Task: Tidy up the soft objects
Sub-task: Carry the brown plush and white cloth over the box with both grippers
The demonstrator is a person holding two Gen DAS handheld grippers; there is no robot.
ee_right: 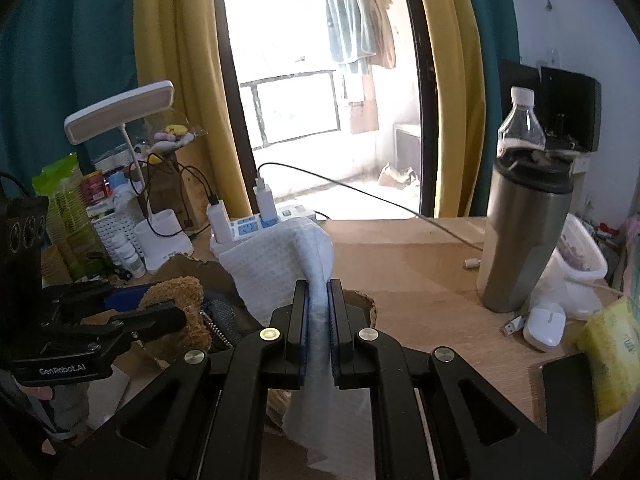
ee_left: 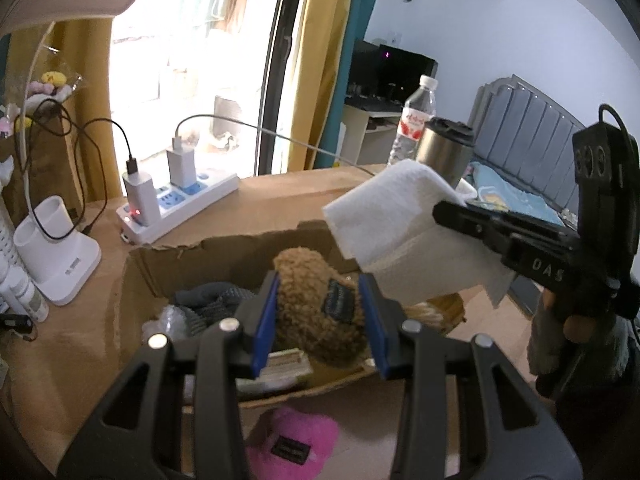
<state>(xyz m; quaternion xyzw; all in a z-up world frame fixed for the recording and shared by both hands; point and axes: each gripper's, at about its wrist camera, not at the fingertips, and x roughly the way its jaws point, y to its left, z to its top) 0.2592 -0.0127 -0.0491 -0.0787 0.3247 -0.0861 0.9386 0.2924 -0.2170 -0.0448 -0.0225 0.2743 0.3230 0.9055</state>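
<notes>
My left gripper (ee_left: pixel 320 284) is shut on a brown plush toy (ee_left: pixel 316 304) and holds it over an open cardboard box (ee_left: pixel 160 264). The toy also shows in the right wrist view (ee_right: pixel 176 300). My right gripper (ee_right: pixel 318 286) is shut on a folded white cloth (ee_right: pixel 276 264) above the box's right side. The cloth also shows in the left wrist view (ee_left: pixel 392 232), with the right gripper (ee_left: pixel 444 210) on it. Grey fabric (ee_left: pixel 212 300) lies in the box. A pink plush (ee_left: pixel 292 444) lies on the table in front of the box.
A white power strip (ee_left: pixel 180 204) with chargers and cables lies behind the box. A white lamp base (ee_left: pixel 60 260) stands left. A steel tumbler (ee_right: pixel 520 240), a water bottle (ee_right: pixel 520 120), a white mouse (ee_right: pixel 544 324) and a yellow pack (ee_right: pixel 612 356) are right.
</notes>
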